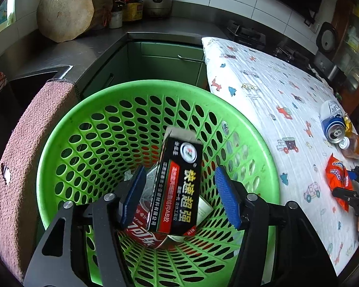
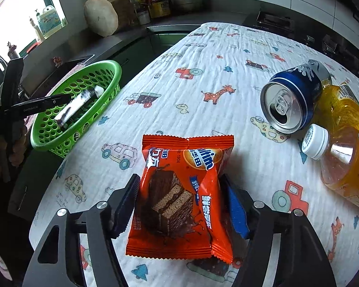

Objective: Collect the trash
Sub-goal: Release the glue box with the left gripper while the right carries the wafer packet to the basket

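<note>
Jaws astride lengthwise orange wrapper [image 2: 182, 198]

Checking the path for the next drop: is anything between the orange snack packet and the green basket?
Nothing visible on the cloth blocks it. The orange snack packet lies between the right tool's open jaws; the patterned tablecloth is bare toward the green basket. The left tool hangs over the basket, a black glue box between its jaws.
</note>
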